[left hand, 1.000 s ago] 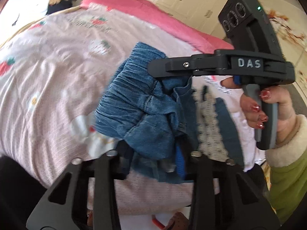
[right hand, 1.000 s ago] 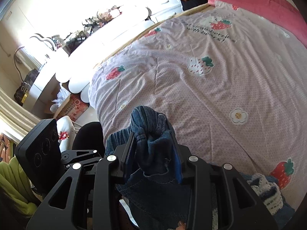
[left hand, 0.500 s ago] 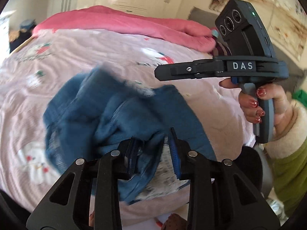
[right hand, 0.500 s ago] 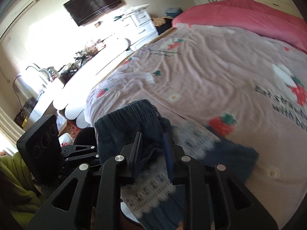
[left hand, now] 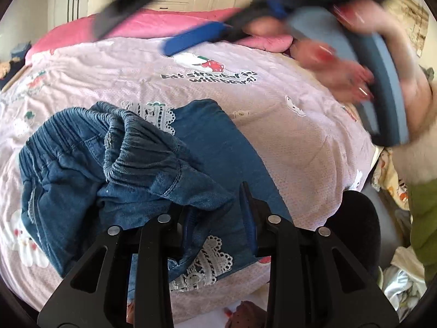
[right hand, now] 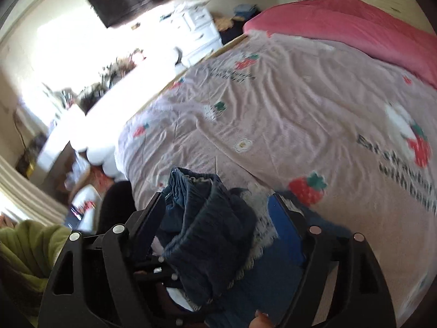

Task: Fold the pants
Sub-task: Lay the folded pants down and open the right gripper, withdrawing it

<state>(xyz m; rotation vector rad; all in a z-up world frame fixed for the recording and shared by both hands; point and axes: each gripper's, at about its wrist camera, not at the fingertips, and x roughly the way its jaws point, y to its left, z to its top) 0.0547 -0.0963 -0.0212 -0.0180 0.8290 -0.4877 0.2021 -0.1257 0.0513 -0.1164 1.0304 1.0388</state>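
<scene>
Lying bunched on the near side of a pink strawberry-print quilt (left hand: 286,142), the small denim pants (left hand: 131,164) show a gathered elastic waistband humped up at the left, crumpled folds below it, and a flatter leg running toward the right with white lace trim (left hand: 202,268) at the hem and another lace patch near the waistband. The left gripper (left hand: 218,218) has its jaws nearly together, pinching a fold of the denim close to the quilt's near edge. The right gripper (right hand: 218,218) has its jaws opening wide; a hump of waistband and lace sits between the fingers in the right wrist view, but the blue pads stand clear of the cloth on both sides. In the left wrist view that gripper appears as a blur across the top, held by a hand (left hand: 352,63) with red nails and a green sleeve. Beyond the pants the quilt stretches broad and bare to a pink blanket (right hand: 355,35) at the far side. The quilt's near edge drops off just below the lace hem.
</scene>
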